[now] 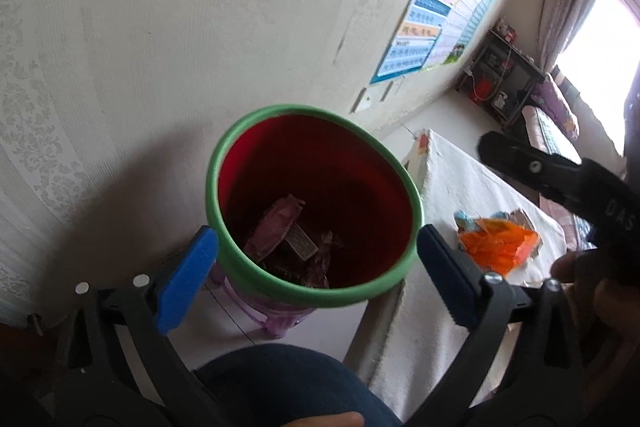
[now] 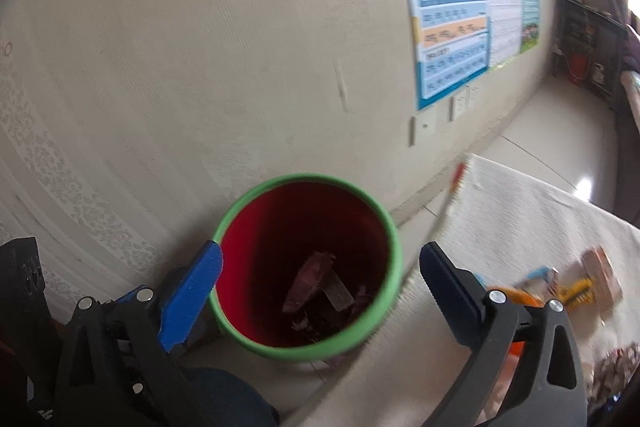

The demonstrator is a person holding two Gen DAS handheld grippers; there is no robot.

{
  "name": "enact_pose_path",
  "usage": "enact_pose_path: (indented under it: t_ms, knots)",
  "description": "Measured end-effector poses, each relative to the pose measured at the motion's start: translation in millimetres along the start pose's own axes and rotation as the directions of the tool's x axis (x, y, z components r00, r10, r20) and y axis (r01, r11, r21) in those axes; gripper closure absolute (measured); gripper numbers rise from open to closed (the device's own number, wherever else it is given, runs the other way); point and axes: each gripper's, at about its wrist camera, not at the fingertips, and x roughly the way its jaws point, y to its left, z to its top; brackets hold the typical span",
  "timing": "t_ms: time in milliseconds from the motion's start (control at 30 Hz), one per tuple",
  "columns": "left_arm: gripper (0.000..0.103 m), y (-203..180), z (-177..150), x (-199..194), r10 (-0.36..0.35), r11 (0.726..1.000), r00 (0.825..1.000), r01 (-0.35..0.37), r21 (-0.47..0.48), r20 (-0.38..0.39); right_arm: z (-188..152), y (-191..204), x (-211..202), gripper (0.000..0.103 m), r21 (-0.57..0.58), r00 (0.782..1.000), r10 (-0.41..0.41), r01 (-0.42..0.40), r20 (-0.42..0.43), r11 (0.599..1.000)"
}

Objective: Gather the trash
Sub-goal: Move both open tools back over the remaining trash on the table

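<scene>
A red bin with a green rim [image 1: 240, 269] stands on a purple stool by the wall; it also shows in the right wrist view [image 2: 394, 259]. Pink and dark wrappers [image 1: 276, 227] lie inside it, also seen from the right wrist [image 2: 312, 283]. My left gripper [image 1: 316, 279] is open and empty, its blue pads on either side of the rim. My right gripper [image 2: 320, 291] is open and empty above the bin. An orange wrapper [image 1: 500, 243] and other trash lie on the white table; some shows blurred in the right wrist view [image 2: 576, 287].
A white-clothed table [image 1: 448, 187] stands right of the bin. The right gripper's black body [image 1: 560, 179] hangs above the table. The wall with posters [image 2: 452, 27] is behind. My knee [image 1: 280, 383] is below the bin. A dark shelf [image 1: 504, 75] stands far back.
</scene>
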Motion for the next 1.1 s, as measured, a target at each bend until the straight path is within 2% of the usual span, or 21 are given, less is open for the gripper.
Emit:
enact_pose_path:
  t_ms: [233, 500, 700, 933, 1100]
  knots:
    - [0.006, -27.9, -10.0, -5.2, -0.041, 0.998, 0.999, 0.042, 0.040, -0.018, -23.3, -43.3, -43.5, 0.007, 0.071, 0.997, -0.075, 0.073, 0.020, 0.995]
    - [0.006, -79.4, -21.8, -6.5, -0.115, 0.984, 0.992, 0.121, 0.128, -0.057, -60.6, -98.9, -96.7, 0.007, 0.143, 0.985, -0.175, 0.171, 0.013, 0.975]
    - [0.006, -120.5, -40.4, -4.1, -0.175, 0.962, 0.978, 0.194, 0.194, -0.111, -92.2, -138.0, -130.2, 0.007, 0.193, 0.968, -0.253, 0.250, -0.010, 0.949]
    - [0.006, -169.0, -67.9, 0.2, -0.229, 0.924, 0.956, 0.273, 0.268, -0.185, -134.0, -183.8, -169.7, 0.007, 0.251, 0.937, -0.345, 0.347, -0.052, 0.904]
    - [0.006, -195.7, -79.2, 5.9, -0.245, 0.898, 0.942, 0.309, 0.312, -0.228, -157.2, -207.6, -193.4, 0.007, 0.295, 0.920, -0.386, 0.390, -0.071, 0.873]
